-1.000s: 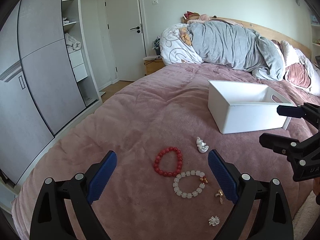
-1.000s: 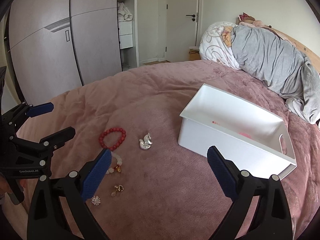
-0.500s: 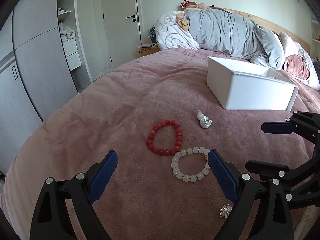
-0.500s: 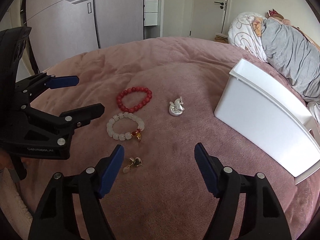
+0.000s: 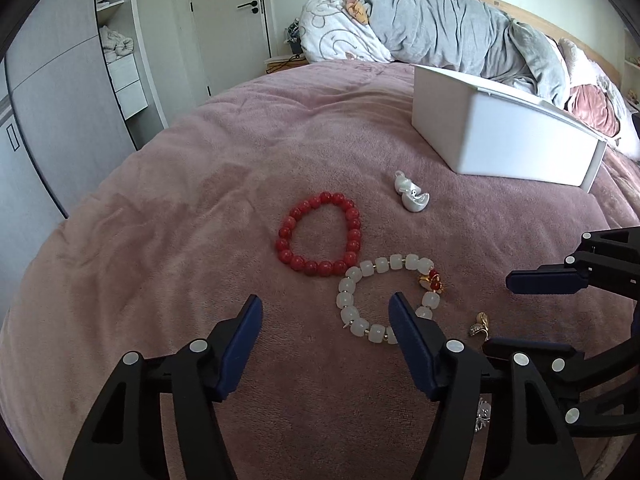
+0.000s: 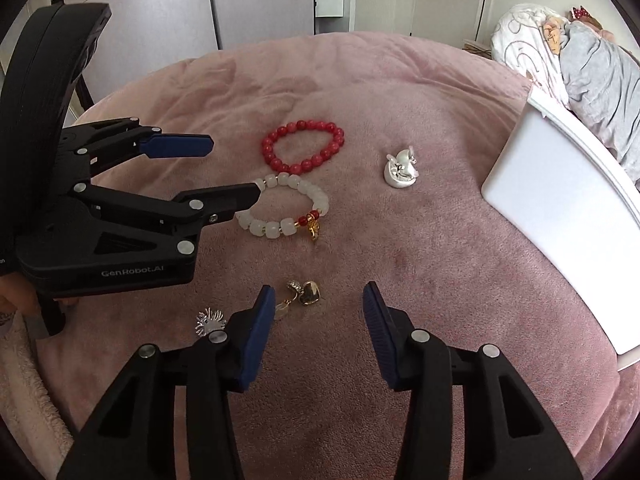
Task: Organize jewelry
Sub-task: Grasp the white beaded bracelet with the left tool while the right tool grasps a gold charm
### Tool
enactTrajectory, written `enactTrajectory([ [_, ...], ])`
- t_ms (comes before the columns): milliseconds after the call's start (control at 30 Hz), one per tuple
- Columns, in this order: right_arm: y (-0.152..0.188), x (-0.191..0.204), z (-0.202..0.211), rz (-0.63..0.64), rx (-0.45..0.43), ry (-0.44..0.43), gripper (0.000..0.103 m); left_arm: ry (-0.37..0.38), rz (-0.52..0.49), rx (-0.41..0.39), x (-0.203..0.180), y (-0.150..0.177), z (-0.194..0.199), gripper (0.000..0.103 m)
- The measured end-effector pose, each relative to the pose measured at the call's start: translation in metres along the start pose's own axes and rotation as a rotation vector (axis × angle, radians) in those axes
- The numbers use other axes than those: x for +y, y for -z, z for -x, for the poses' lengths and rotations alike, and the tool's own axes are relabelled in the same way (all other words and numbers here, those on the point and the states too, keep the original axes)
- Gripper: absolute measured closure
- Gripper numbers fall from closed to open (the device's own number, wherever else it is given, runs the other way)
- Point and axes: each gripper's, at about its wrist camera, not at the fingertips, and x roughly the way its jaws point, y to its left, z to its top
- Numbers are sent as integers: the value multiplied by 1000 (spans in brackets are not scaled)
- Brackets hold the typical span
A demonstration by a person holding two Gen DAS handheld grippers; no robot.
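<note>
We see the left gripper point(image 5: 325, 316) with jaws wide apart over the white bracelet point(image 5: 384, 300), which touches the red bracelet point(image 5: 320, 240) on the pink blanket point(image 5: 180, 200). The right gripper point(image 6: 318, 312), also wide, hovers beside the gold earrings point(image 6: 302, 294). The silver charm point(image 6: 401, 170) lies near the white box point(image 6: 560, 216).
</note>
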Motion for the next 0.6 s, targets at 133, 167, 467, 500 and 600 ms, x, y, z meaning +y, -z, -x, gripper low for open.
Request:
enactTrajectory([
  [133,1,1,-6,-6,19,-15,61,22,7,27,2,2,-10,38],
  [167,1,0,-7,-9,22,-20,63,30,14,28,3,2,-11,38],
  [467,3,6,-14,-6,60,-102,89,84,63,55,12,4,-19,48],
  [500,3,8,-15,0,62,-106,91,84,66,56,12,4,-20,52],
  [600,3,8,-15,-5,63,-124,94,91,78,58,14,5,-20,64],
])
